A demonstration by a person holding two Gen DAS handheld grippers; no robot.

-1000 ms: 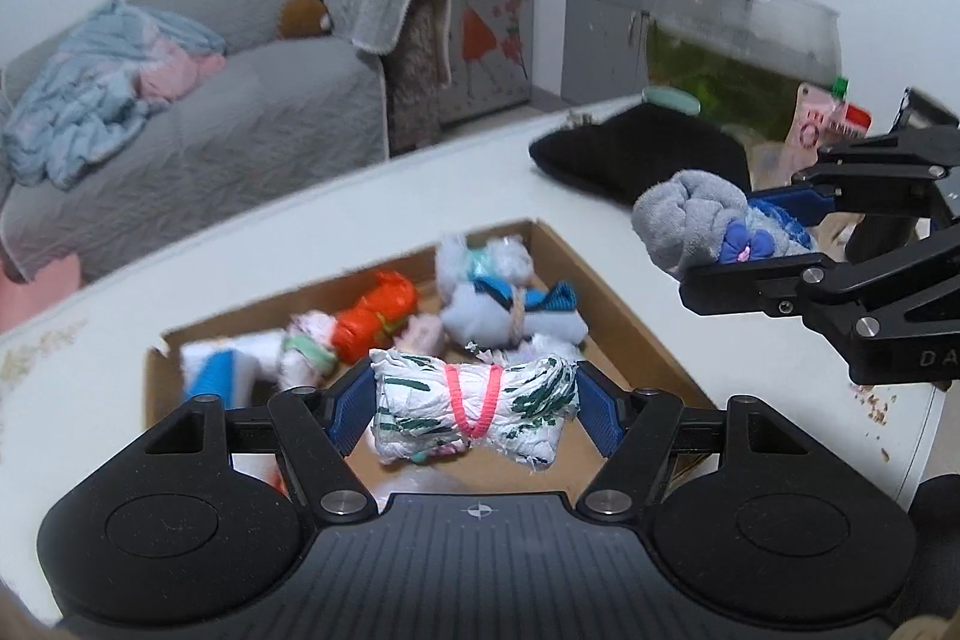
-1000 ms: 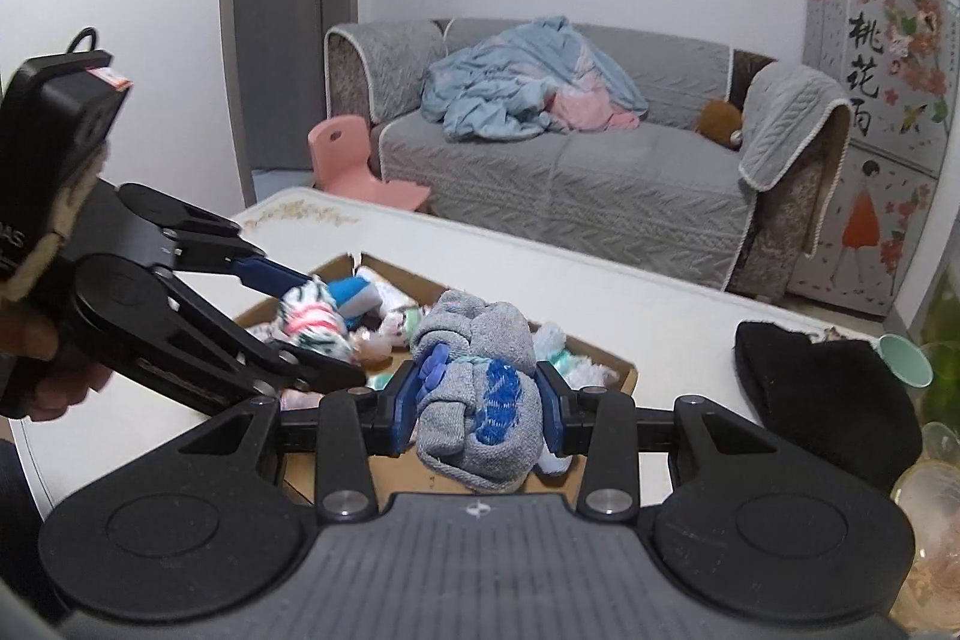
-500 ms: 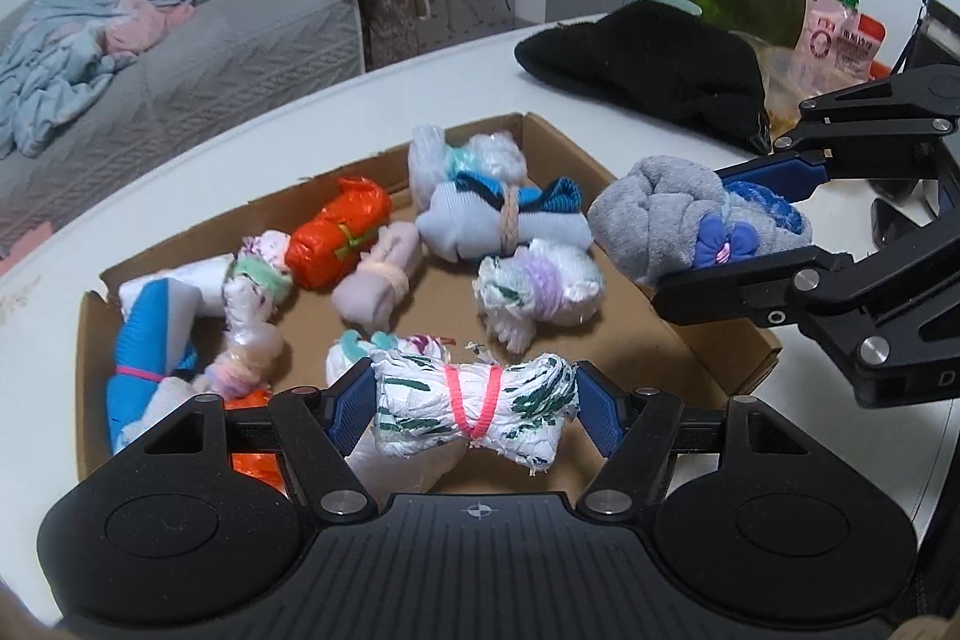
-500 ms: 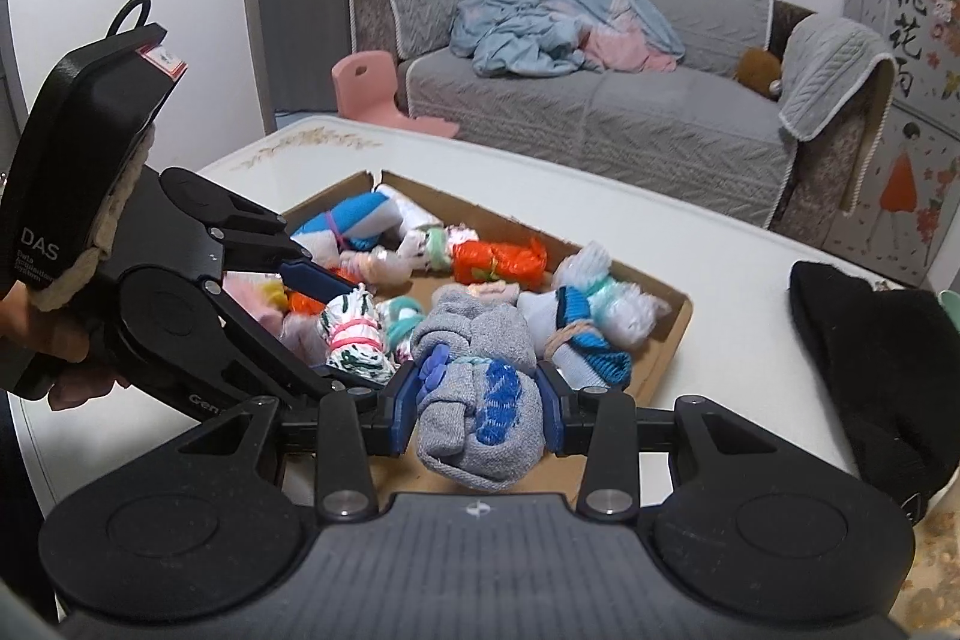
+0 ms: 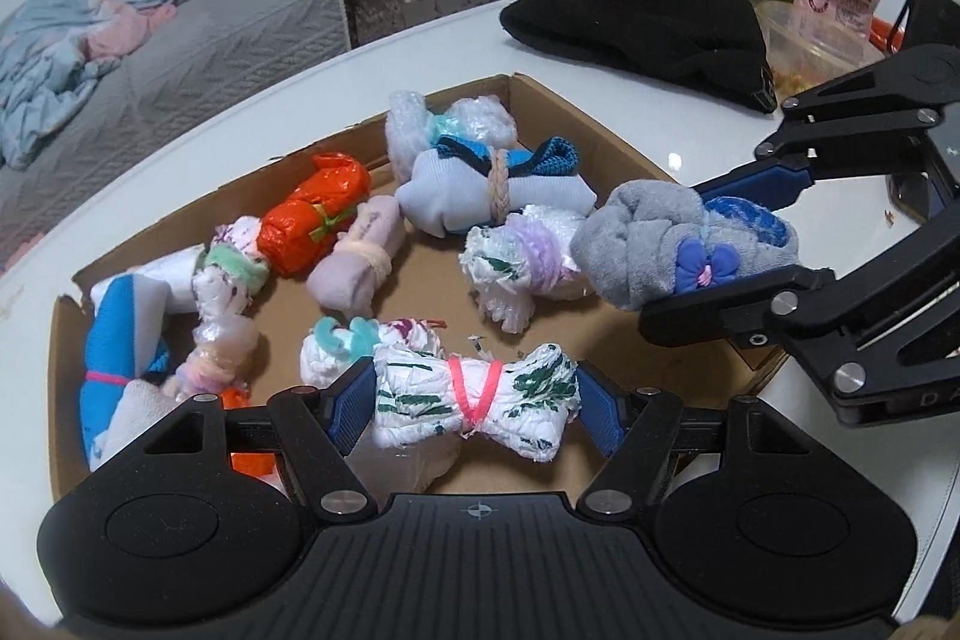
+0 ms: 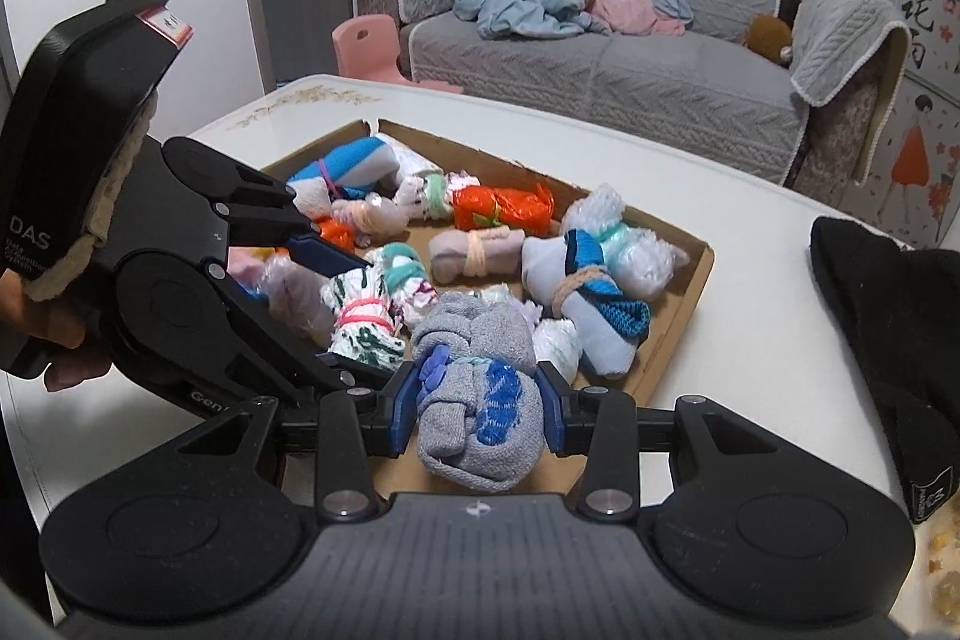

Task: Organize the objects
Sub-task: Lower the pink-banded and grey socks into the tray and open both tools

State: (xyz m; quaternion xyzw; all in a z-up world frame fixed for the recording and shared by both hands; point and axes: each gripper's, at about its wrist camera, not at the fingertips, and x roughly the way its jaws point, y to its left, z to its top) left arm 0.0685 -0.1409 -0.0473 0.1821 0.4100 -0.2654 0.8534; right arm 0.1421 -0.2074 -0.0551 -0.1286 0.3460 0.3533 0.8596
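Both claws are loaded over the cardboard box (image 5: 606,133) sitting on the white bench (image 5: 678,118). The left claw (image 5: 477,403) is clamped on a white bundle with green print (image 5: 474,400), tied with a pink rubber band, blue pads pressing on both ends. It hangs just above the near part of the box. The right claw (image 6: 480,403) is squeezed tight on a grey sock roll (image 6: 477,409) with blue patches, hovering over the box's near right edge. Inside the box there's already a pile: an orange bundle (image 5: 312,214), a pale blue sock roll (image 5: 480,193) with a tan band, a lilac one (image 5: 357,262), and a few more. A black hat (image 5: 642,22) lies on the bench beyond the box.
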